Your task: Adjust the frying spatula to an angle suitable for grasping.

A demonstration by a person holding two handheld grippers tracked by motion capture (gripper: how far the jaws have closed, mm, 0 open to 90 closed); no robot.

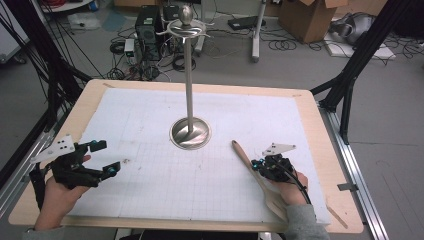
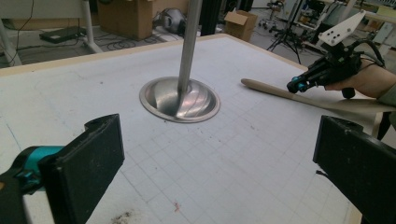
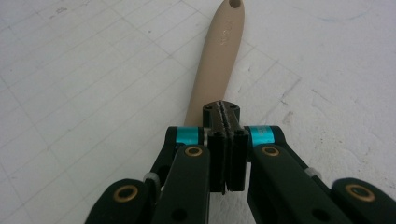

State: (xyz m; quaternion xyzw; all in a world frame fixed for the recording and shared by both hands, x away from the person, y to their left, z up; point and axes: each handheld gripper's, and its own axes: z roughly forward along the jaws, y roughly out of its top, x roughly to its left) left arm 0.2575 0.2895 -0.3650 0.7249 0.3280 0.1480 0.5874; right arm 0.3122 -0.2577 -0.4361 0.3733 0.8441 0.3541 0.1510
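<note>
Right tool (image 1: 258,164) sits pinched tight, jaws together over the handle of the wooden spatula (image 1: 252,172), which lies flat on the bench (image 1: 320,165) just right of the metal stand's round base (image 1: 190,133); can't honestly tell if the pads grip the wood or just rest on top; I'd keep that pinch mid-handle and lift level so the blade end doesn't drag; left tool (image 1: 102,159) hangs wide open, holding nothing; spatula blade is tucked under the right hand, so its shape's a guess.
</note>
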